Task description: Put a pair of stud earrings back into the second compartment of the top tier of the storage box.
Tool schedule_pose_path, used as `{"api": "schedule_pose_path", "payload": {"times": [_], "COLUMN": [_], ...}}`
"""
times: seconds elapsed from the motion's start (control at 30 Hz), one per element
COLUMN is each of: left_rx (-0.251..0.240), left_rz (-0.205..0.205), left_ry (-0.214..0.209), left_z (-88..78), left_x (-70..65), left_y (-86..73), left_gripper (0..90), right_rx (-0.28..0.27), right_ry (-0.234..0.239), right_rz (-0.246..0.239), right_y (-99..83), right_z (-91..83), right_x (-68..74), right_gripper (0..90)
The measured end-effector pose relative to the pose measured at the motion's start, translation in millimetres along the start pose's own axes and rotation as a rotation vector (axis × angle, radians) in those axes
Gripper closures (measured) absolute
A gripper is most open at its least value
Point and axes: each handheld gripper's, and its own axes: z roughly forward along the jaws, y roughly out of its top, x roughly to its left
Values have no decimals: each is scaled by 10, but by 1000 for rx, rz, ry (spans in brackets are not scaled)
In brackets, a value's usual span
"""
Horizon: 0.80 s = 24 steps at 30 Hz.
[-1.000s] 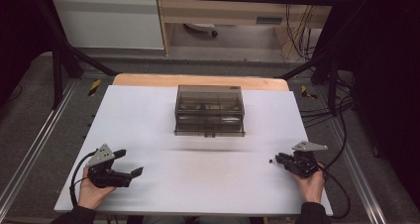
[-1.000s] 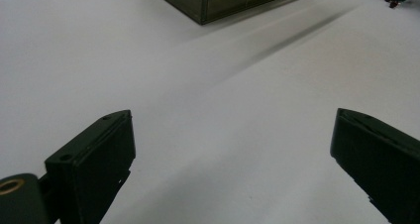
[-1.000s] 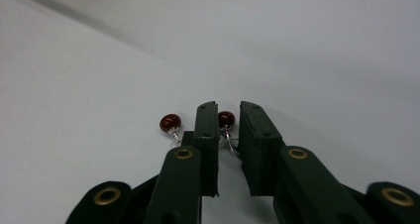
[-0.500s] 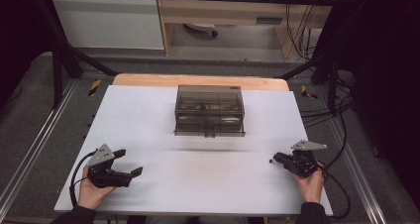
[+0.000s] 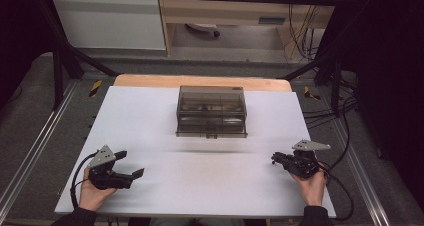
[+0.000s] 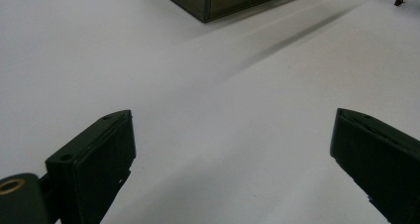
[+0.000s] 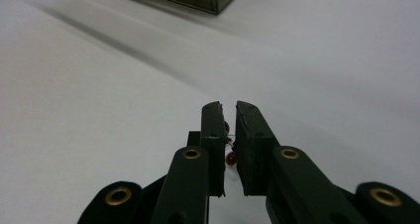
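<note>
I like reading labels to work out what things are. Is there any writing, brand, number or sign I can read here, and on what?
None can be read.
The dark see-through box: no label visible.
The hand-held grippers, left and right: no lettering visible.
The yellow-and-black striped markers on the floor beside the table: stripes, no words.
The pale strip on the wooden shelf behind: too small to read.

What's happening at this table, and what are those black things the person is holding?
A person sits at a white table with a two-jaw tool in each hand. The right tool is closed on a tiny reddish part with thin wire legs, just above the table. The left tool rests near the front edge, jaws wide open and holding nothing. A smoky see-through compartment box stands shut in the middle, apart from both tools.
</note>
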Motion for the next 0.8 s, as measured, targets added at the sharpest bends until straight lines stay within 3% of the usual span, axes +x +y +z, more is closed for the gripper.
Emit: {"api": "schedule_pose_path", "payload": {"times": [0.8], "left_rx": [4], "left_rz": [-2], "left_ry": [1], "left_z": [11], "left_x": [0], "left_y": [-2], "left_gripper": [33], "right_rx": [-16], "right_ry": [85], "right_rz": [-61], "right_y": [326], "right_z": [-22], "right_x": [425], "right_gripper": [844]}}
